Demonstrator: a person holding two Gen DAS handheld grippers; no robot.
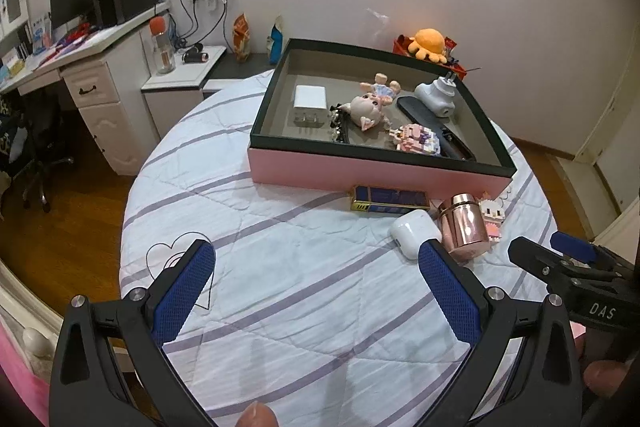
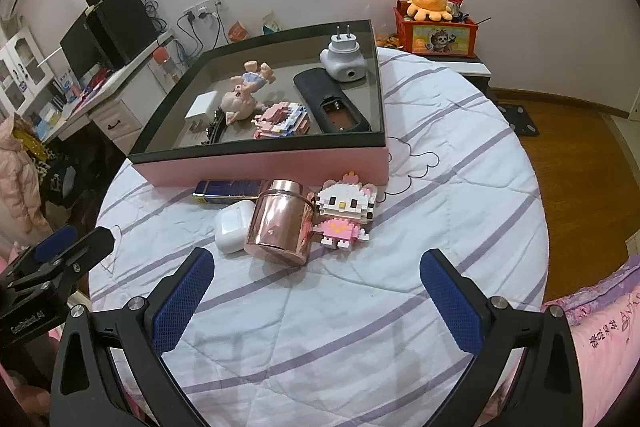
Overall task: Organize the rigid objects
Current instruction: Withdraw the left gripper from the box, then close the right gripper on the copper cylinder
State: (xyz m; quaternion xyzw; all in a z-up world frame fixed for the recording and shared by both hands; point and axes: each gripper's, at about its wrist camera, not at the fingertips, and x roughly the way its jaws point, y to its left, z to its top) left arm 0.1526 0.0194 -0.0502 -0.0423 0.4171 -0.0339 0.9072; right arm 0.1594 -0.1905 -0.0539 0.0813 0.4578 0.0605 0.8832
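While both grippers hover above the striped quilt (image 2: 320, 327) that covers the bed, each has its blue-padded fingers spread wide apart with nothing between them. The left gripper (image 1: 316, 275) sits over the near left part of the bed; the right gripper (image 2: 318, 283) sits beside it on the right, and each shows at the edge of the other's view.

Just beyond the right gripper's fingers (image 2: 184, 303) lies a cluster of loose things near the middle of the bed. A rose-gold metal jar (image 2: 280, 223) lies tilted on its side. Touching it on the left is a white earbud case (image 2: 234, 227), and on its right a block-built cat figure in a pink dress (image 2: 346, 211) lies flat on the quilt. Behind the jar and the case, a dark blue box with gold trim (image 2: 230, 190) lies against the front wall of a pink tray (image 2: 260, 167).

The tray has a dark rim and a grey floor and sits toward the far side of the bed. Inside it are a white charger (image 2: 202, 109), a pale doll (image 2: 244, 95) lying on its side, a black beaded item (image 2: 214, 127) between them, a pink block figure (image 2: 282, 121), a black remote with its battery bay open (image 2: 332, 101), and a grey plug adapter (image 2: 344, 57) in the far right corner.

Past the far edge of the bed stand a red box with an orange plush octopus (image 2: 430, 1) on top, and a desk (image 1: 80, 47) on the left.
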